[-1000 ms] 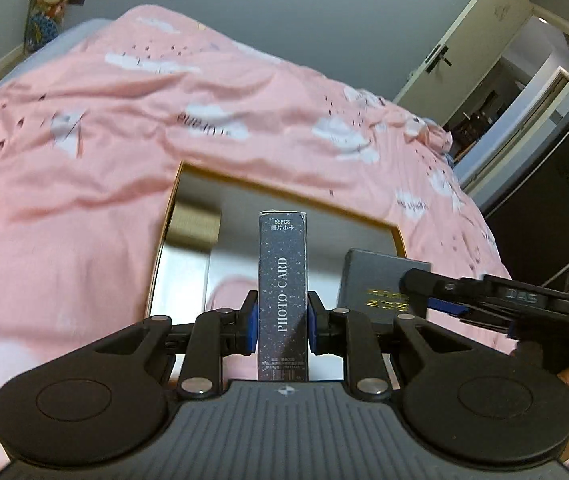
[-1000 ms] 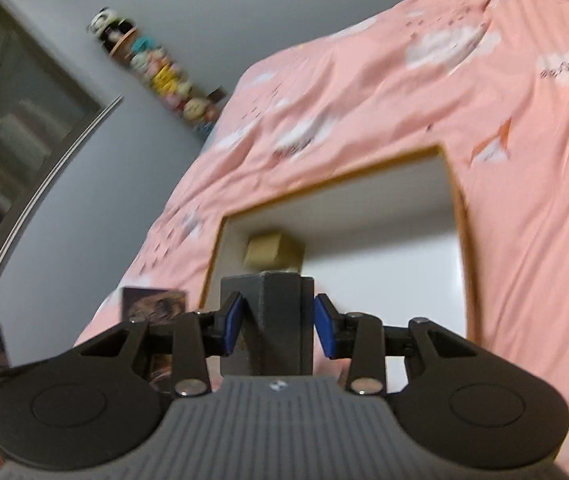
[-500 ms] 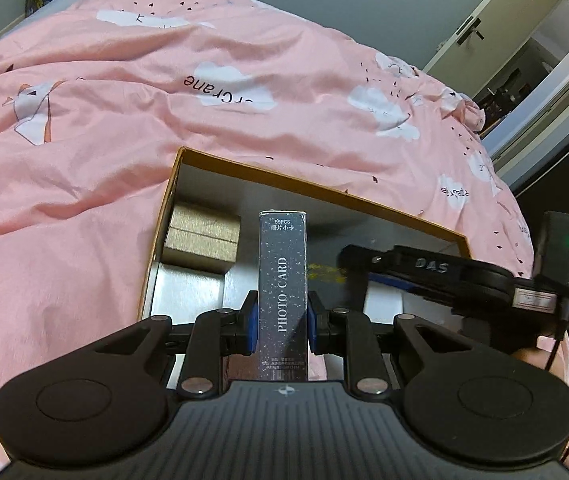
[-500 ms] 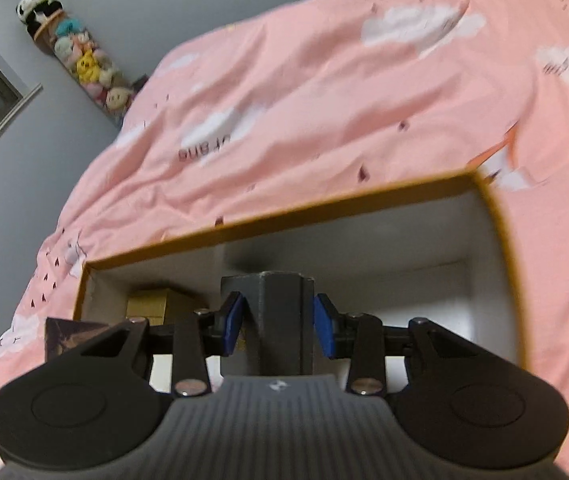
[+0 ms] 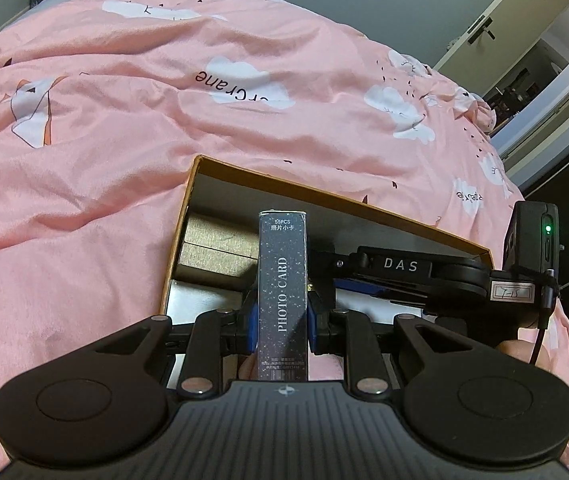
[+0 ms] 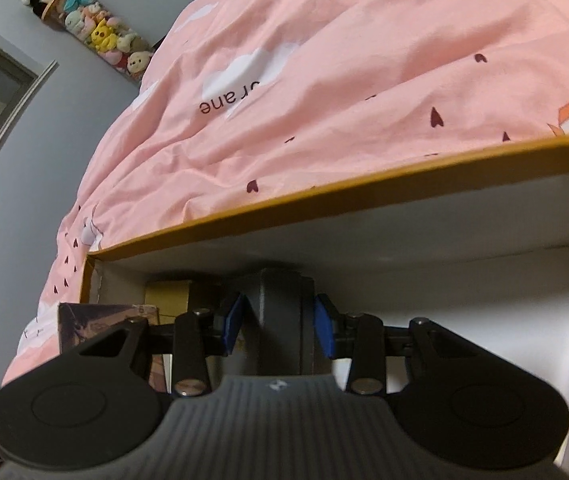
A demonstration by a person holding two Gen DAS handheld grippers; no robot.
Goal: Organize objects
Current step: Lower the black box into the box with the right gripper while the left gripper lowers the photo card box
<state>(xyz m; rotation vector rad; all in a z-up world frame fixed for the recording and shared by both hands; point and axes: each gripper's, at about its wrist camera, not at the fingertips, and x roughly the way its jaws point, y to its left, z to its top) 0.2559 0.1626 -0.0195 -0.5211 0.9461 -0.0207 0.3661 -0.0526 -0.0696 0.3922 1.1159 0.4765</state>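
Both claws have dropped into the orange-rimmed box [image 5: 188,208]: our left claw [image 5: 282,320] grips the photo-card pack [image 5: 282,280], our right claw [image 6: 276,322] clasps a dark grey box [image 6: 280,320], ready for placing.

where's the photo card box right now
In the left wrist view the photo card box stands upright, clamped in the left gripper, at the near edge of the open cardboard box, with two beige boxes just left.

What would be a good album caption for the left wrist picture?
Left gripper holds a dark photo-card box upright above an open cardboard box on a pink quilt.
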